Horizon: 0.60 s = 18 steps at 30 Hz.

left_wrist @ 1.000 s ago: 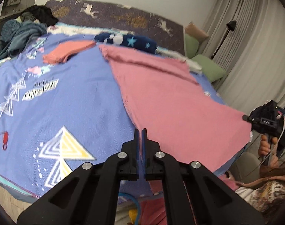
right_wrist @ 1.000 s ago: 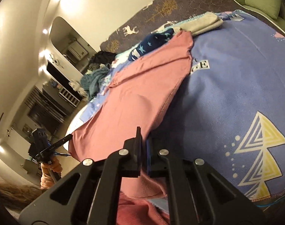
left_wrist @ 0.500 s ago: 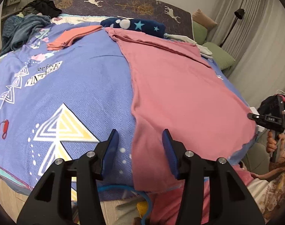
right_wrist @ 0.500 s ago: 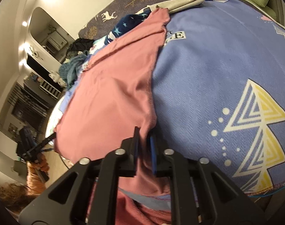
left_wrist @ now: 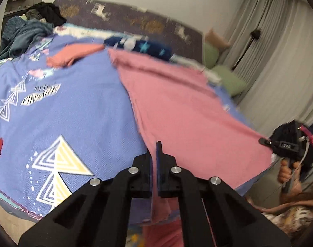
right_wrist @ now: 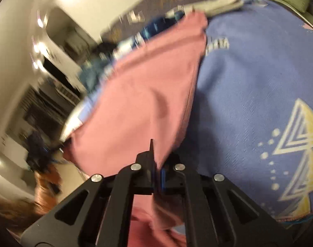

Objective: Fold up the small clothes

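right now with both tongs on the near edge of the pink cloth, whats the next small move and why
Probably lift both together and carry the near edge toward the headboard. The left tongs and right tongs are each shut on the pink cloth at its near edge, and the rest lies flat on the blue bedspread, ready to be folded over.

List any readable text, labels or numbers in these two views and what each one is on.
"VINTAGE", likely: white block letters printed on the blue bedspread; motion blur makes the reading uncertain.
Smaller line printed just above it: too blurred to read.
The same print in the right wrist view: smeared, unreadable.
Small tag on the right gripper, seen from the left wrist view: marks too small and blurred to read.
Pink garment: no print visible.
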Tool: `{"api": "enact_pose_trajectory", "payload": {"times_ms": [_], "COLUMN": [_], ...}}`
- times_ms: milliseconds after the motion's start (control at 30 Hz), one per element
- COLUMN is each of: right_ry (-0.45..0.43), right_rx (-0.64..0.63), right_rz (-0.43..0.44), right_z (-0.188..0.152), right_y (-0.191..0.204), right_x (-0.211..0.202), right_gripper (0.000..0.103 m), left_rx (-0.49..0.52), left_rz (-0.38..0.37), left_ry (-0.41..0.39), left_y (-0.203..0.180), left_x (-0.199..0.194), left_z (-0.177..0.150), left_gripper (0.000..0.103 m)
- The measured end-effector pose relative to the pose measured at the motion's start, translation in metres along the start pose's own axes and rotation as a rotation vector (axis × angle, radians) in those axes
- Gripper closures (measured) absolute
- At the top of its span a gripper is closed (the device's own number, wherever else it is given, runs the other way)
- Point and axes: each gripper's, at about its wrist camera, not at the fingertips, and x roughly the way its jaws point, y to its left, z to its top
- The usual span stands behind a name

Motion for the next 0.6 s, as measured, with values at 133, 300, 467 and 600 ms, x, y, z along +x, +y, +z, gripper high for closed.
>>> {"api": "enact_pose_trajectory", "payload": {"times_ms": [133,300,467,600], "right_ry": [-0.07,-0.181,-0.183,-0.163], "right_rx": [0.008,-0.047,-0.124,-0.084], "right_rz": [0.074,0.137,0.001,0.018], "right_z": [0.007,0.005,-0.001,0.009], "right_y": [0.01,0.033,0.042,0.033], "right_x": [-0.032,-0.081,-0.089,-0.072], "right_gripper": [0.099,0.1,0.099,0.099], "left_rx": [0.042,0.078,0.099,0.065], "left_rz": [-0.029,-0.063,-0.068,-0.061], "left_ry": [-0.088,-0.172,-0.189,-0.18], "left_y": [-0.022,-0.046,-0.058,-0.054], "left_x": [-0.034,-0.073,-0.08,-0.066], "left_z": [0.009,0.008,0.007,0.016], "left_gripper": [0.101,0.101,0.101,0.101]}}
